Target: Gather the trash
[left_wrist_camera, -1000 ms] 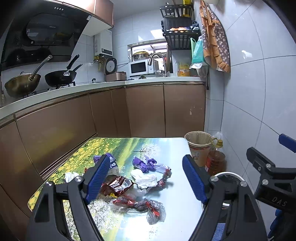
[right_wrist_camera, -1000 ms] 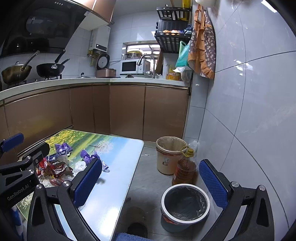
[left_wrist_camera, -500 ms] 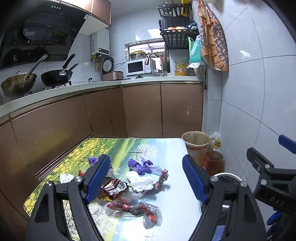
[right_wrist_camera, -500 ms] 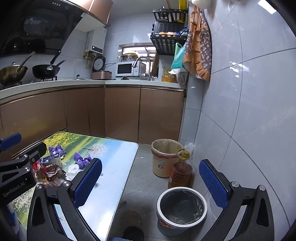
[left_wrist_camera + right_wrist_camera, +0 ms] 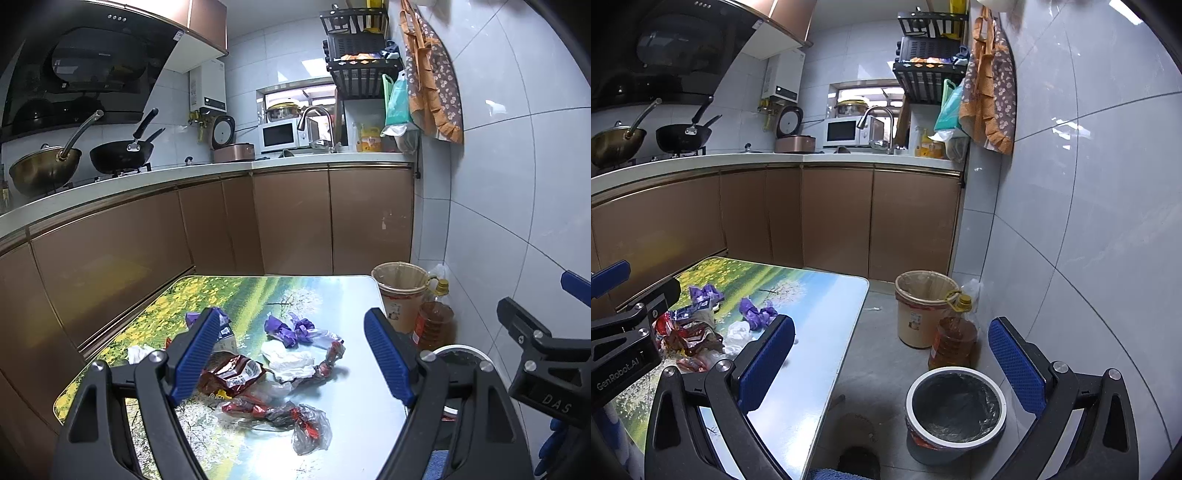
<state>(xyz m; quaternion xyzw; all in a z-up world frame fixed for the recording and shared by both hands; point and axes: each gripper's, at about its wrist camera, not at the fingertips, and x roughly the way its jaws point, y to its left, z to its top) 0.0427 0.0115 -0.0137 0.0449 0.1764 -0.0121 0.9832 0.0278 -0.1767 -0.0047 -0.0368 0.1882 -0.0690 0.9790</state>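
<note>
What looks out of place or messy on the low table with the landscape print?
A loose heap of crumpled wrappers lies strewn over the printed table top, red, purple, white and clear plastic ones. None is in the black-lined bin on the floor beside it. Nothing looks spilled or broken.

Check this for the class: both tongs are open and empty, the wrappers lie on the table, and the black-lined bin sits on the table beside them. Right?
One mistake: the black-lined bin stands on the floor beside the table, as the right wrist view shows. The rest holds.
</note>
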